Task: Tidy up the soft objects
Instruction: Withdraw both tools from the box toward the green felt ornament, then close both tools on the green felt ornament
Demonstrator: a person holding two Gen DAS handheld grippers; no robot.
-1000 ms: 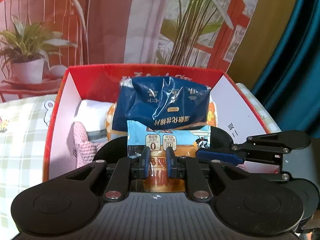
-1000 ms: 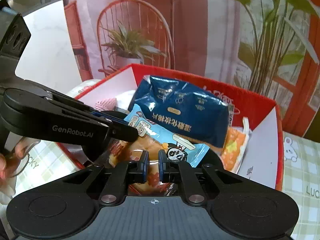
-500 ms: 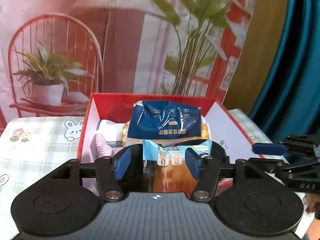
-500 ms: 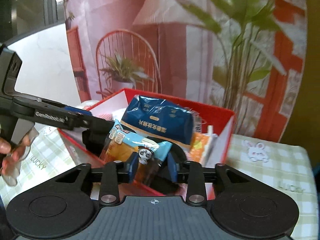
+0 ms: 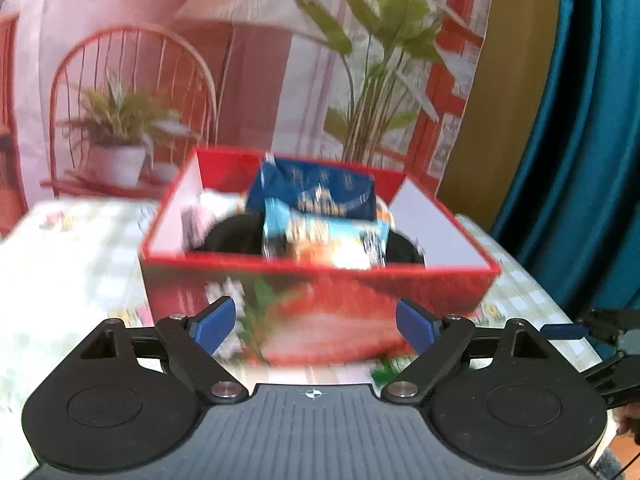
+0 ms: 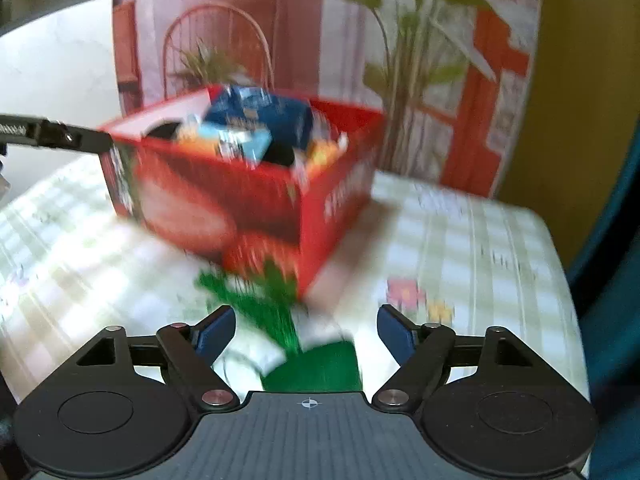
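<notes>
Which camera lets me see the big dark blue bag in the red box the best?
The left wrist view. There the dark blue bag faces the camera near the middle of the red box, with its pale printing visible, though blurred. The right wrist view shows the bag from the side, smaller, farther off and blurrier.

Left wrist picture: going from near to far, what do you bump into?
Left hand-held gripper → red box → light blue snack packet → dark blue packet → backdrop picture with chair and plants.
</notes>
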